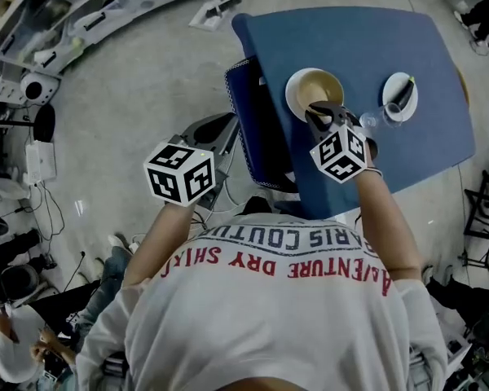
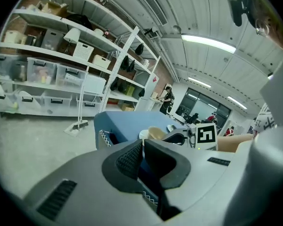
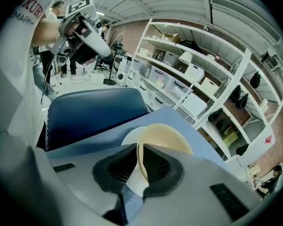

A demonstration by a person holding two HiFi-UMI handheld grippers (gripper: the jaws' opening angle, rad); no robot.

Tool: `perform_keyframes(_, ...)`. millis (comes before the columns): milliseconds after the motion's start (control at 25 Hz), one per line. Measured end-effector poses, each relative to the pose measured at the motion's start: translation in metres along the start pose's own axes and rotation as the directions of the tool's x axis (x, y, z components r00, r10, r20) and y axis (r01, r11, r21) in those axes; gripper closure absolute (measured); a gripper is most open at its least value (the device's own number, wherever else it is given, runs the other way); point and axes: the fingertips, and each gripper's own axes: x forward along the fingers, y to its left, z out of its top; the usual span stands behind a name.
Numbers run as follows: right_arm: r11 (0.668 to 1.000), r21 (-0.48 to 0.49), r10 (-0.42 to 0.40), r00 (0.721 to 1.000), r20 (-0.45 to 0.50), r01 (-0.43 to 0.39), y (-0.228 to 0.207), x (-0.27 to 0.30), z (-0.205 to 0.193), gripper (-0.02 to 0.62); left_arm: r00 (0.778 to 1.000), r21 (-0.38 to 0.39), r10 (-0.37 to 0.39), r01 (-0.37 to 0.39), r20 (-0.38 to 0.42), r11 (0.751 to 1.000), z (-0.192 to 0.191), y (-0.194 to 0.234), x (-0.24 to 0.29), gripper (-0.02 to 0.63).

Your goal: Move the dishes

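A person's right claw is clenched on the rim of a round, smooth bowl, tan inside and white outside. The thin wall of the bowl stands edge-on between the ribbed black rubber pads, one pad inside the bowl and one outside. The bowl sits on a bench covered in matte blue cloth.

To the right of the bowl in the head view lies a small white plate with a dark, slender utensil laid across it. A small clear glass stands between the bowl and that plate, just beside the plate.

To the left of the bowl, at the bench's edge, is a dark blue padded chair with white zigzag stitching along its seam.

The left claw is held well to the left of the bowl, off the bench and near the chair. Its textured black pads are pressed together with nothing between them.

Each claw carries a white cube printed with black square markers.
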Motion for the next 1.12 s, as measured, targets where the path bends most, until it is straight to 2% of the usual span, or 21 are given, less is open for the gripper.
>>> perform_keyframes(360, 0.999, 0.012, -0.035, 0.999, -0.03, 0.035, 0.0, 0.003, 0.002, 0.561, 0.999, -0.005, -0.04, 0.04, -0.018, 0.999, -0.003, 0.011, 0.003, 0.572)
perform_keyframes(680, 0.998, 0.017, -0.056, 0.998, -0.015, 0.056, -0.003, -0.017, 0.01, 0.563, 0.998, -0.003, -0.056, 0.056, -0.014, 0.998, 0.003, 0.005, 0.001, 0.572)
perform_keyframes(1120, 0.997, 0.04, -0.071, 0.997, -0.006, 0.071, 0.008, -0.068, -0.018, 0.563, 0.996, 0.014, -0.081, 0.081, -0.041, 0.997, -0.011, -0.049, 0.007, 0.572)
